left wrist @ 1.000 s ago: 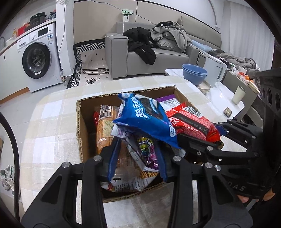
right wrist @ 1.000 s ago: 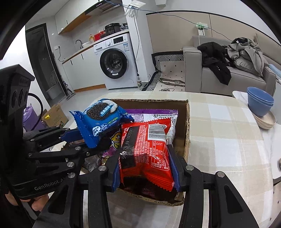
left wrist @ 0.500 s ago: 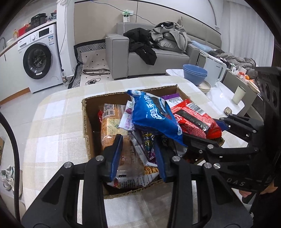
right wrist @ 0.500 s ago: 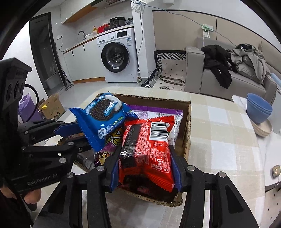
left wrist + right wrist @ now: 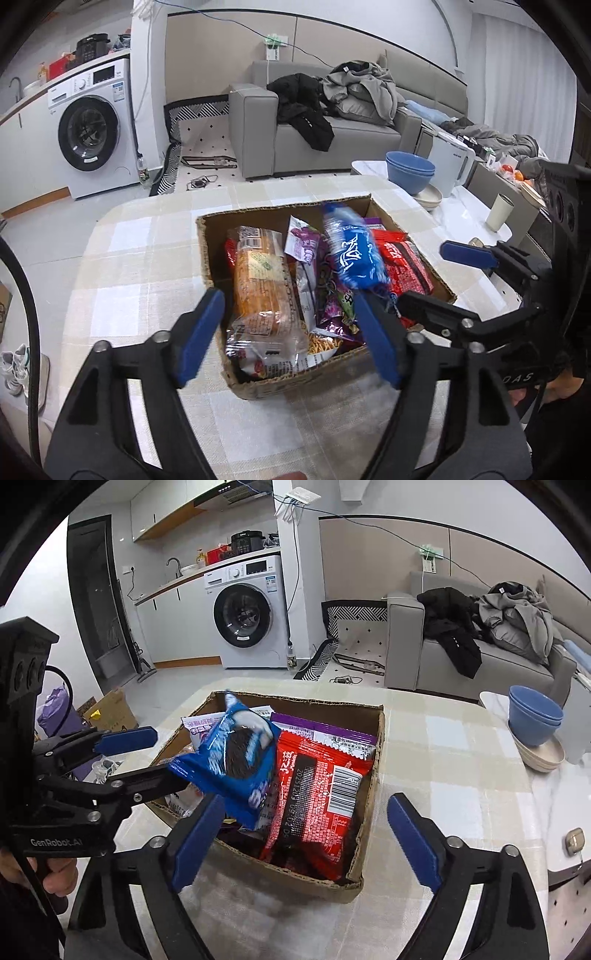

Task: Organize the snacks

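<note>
A cardboard box of snack packs sits on the checked tablecloth. A blue cookie pack, blurred, lies tilted on top of the other packs and touches neither gripper. A red pack lies in the box's right part. An orange bread pack and purple packs lie beside them. My left gripper is open and empty over the box's near edge. My right gripper is open and empty, just in front of the red pack.
Blue bowls stacked on a beige dish, a white kettle and a cup stand on the white table at right. A small beige object lies there too. A grey sofa and a washing machine stand behind.
Both grippers have opened. The left one let go of the blue cookie pack and the right one let go of the red pack; both packs dropped into the box. Both grippers pulled back.
</note>
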A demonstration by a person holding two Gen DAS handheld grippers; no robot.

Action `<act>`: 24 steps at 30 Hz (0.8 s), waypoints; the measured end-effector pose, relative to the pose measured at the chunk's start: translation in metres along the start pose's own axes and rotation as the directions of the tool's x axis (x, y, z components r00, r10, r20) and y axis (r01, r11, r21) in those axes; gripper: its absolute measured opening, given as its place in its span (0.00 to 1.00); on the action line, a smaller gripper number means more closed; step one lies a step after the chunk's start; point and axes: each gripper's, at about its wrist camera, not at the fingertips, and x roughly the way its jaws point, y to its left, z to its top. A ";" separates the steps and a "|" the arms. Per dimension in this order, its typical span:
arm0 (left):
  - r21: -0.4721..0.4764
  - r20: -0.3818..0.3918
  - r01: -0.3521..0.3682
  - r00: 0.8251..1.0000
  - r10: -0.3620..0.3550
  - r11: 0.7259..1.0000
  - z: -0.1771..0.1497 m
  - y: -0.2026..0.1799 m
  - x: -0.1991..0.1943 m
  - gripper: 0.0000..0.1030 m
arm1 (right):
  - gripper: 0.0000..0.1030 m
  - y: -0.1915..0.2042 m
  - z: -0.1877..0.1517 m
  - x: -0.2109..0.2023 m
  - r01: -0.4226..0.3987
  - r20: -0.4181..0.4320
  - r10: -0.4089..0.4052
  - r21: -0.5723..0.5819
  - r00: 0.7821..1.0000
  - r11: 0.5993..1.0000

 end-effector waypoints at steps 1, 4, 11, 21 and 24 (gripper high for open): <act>-0.002 0.003 -0.006 1.000 0.006 1.000 0.001 -0.001 -0.002 0.78 | 0.93 -0.001 -0.001 -0.001 -0.004 0.002 0.004 0.003 1.000 1.000; -0.019 0.013 -0.007 1.000 0.008 1.000 -0.002 0.005 -0.013 0.80 | 0.95 -0.001 -0.002 -0.004 -0.011 0.005 0.011 0.005 1.000 1.000; -0.043 0.053 -0.036 0.998 0.039 0.998 -0.010 0.012 -0.036 0.99 | 0.99 0.006 -0.010 -0.011 -0.018 0.018 0.018 -0.006 1.000 1.000; -0.053 0.126 -0.078 0.988 0.085 0.995 -0.026 0.021 -0.073 0.99 | 0.99 0.012 -0.024 -0.041 -0.062 0.135 0.062 -0.007 0.989 0.998; -0.052 0.145 -0.088 0.985 0.094 0.995 -0.033 0.021 -0.083 0.99 | 0.99 0.014 -0.030 -0.053 -0.069 0.177 0.069 -0.009 0.982 0.998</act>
